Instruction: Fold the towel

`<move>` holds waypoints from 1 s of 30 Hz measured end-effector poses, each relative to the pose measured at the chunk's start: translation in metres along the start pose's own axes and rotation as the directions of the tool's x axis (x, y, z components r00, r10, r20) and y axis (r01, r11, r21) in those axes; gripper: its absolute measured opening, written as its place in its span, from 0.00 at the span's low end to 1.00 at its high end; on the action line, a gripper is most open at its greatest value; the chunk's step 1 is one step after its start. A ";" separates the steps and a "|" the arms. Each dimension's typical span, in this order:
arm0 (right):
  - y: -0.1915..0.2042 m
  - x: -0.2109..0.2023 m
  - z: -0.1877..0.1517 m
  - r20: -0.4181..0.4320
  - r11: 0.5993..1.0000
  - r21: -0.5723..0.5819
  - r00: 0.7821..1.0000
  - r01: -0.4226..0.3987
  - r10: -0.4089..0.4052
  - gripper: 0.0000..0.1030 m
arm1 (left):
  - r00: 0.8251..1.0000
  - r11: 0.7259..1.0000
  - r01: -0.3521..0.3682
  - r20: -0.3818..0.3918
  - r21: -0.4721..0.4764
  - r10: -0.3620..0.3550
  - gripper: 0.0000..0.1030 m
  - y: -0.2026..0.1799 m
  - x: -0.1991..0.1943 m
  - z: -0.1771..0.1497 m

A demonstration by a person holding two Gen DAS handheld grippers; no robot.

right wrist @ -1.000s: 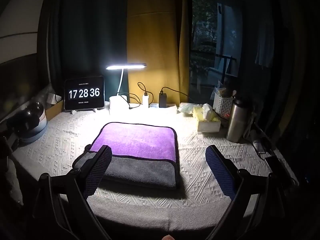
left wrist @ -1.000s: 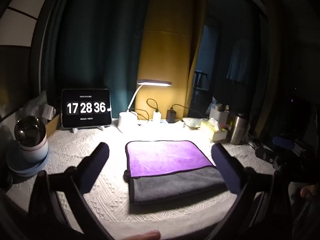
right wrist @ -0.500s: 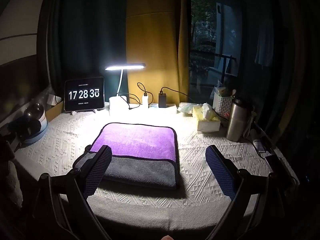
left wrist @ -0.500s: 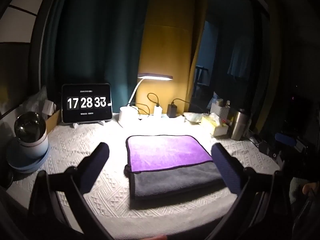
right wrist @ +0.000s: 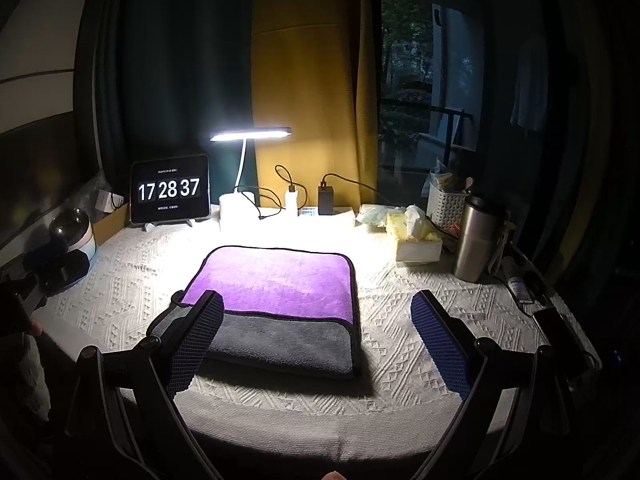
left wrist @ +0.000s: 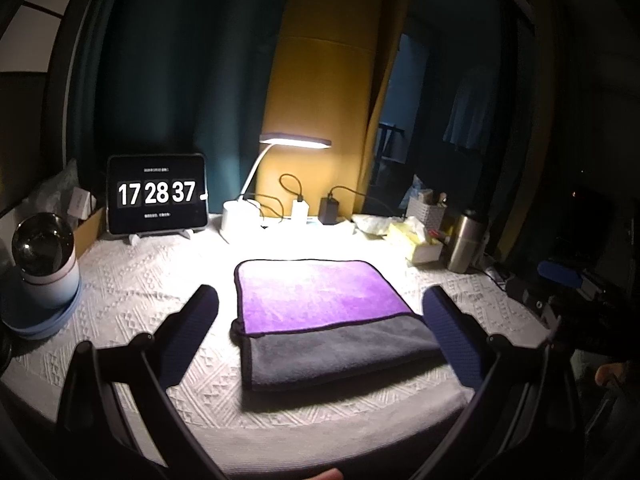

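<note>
Left wrist view: your left gripper (left wrist: 320, 332) hangs above the near edge of the table (left wrist: 128, 280), fingers spread wide with nothing between them. The towel (left wrist: 320, 316) lies flat mid-table, under the desk lamp (left wrist: 294, 142). It is already folded: a purple upper layer covers the far part, and a grey band shows along the near edge.

Right wrist view: your right gripper (right wrist: 316, 328) also stands wide apart and empty, raised off the cloth. Its left finger (right wrist: 196, 336) overlaps the towel's near-left corner in frame, but contact looks unlikely; the shadow there is too deep to be sure.

Step in hand, by my reading: you are between folds, or at the end. The towel (right wrist: 280, 300) sits as a tidy rectangle with edges roughly aligned, and neither tool holds it.

Next move, if another fold is wanted:
- Bring both grippers down to one short side, one at each corner.
- Pinch all layers together; the stack looks thick, so take a deep bite.
- Carry that side across to the opposite edge and lay it square.

Risks, as judgement:
- A shallow pinch may lift only the purple layer and undo the fold.
- The textured tablecloth (right wrist: 400, 344) may bunch if a fingertip drags.
- The steel flask (right wrist: 476, 240) and tissue box (right wrist: 416, 246) stand well apart on the right; keep the swing short.
</note>
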State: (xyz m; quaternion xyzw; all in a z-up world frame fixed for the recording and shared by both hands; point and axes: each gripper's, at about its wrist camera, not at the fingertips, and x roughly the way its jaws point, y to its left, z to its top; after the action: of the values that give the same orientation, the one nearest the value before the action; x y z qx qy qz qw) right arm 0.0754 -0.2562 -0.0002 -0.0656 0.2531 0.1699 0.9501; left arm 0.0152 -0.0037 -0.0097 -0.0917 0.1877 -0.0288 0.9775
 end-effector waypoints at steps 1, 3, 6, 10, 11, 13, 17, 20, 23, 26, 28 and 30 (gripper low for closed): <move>0.000 0.000 -0.001 0.001 1.000 0.002 1.000 -0.001 0.001 0.94 | 1.000 1.000 -0.002 0.002 0.001 0.002 0.99 -0.001 0.000 0.000; -0.001 0.001 -0.001 0.001 1.000 0.003 1.000 -0.003 0.003 0.94 | 1.000 1.000 -0.001 0.004 0.005 0.001 0.99 -0.001 -0.001 0.000; -0.001 0.000 -0.001 0.002 1.000 0.003 1.000 -0.002 0.002 0.94 | 1.000 1.000 0.009 0.007 0.005 -0.009 0.99 0.000 -0.002 0.001; 0.000 -0.001 -0.001 0.004 1.000 0.004 1.000 -0.003 0.003 0.94 | 1.000 1.000 0.014 0.014 -0.001 -0.014 0.99 -0.001 -0.003 0.001; 0.000 0.000 -0.001 0.003 1.000 0.004 1.000 -0.003 0.003 0.94 | 1.000 1.000 0.016 0.015 -0.003 -0.016 0.99 -0.001 -0.003 0.001; -0.001 0.000 -0.001 0.003 1.000 0.005 1.000 -0.004 0.004 0.94 | 1.000 1.000 0.016 0.015 -0.004 -0.016 0.99 -0.001 -0.004 0.001; 0.000 0.000 -0.001 0.004 1.000 0.005 1.000 -0.004 0.004 0.94 | 1.000 1.000 0.020 0.013 -0.007 -0.020 0.99 -0.001 -0.004 0.000; 0.000 0.000 -0.001 0.003 1.000 0.006 1.000 -0.005 0.005 0.94 | 1.000 1.000 0.022 0.013 -0.006 -0.022 0.99 -0.001 -0.003 0.001; 0.000 0.000 -0.001 0.003 1.000 0.006 1.000 -0.005 0.005 0.94 | 1.000 1.000 0.022 0.012 -0.007 -0.022 0.99 -0.002 -0.003 0.001; 0.000 0.000 -0.002 0.003 1.000 0.007 1.000 -0.005 0.004 0.94 | 1.000 1.000 0.023 0.011 -0.006 -0.023 0.99 -0.001 -0.003 0.001; 0.000 0.000 -0.002 0.002 1.000 0.005 1.000 -0.004 0.004 0.94 | 1.000 1.000 0.023 0.009 -0.003 -0.023 1.00 -0.002 -0.003 0.000; 0.001 0.001 -0.002 0.000 1.000 0.005 1.000 -0.005 0.005 0.94 | 1.000 1.000 0.025 0.007 -0.003 -0.025 0.99 -0.002 -0.003 0.000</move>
State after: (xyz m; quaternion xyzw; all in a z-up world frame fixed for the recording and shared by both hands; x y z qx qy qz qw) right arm 0.0750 -0.2553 -0.0025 -0.0625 0.2535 0.1717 0.9499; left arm 0.0119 -0.0059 -0.0083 -0.0955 0.1830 -0.0402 0.9776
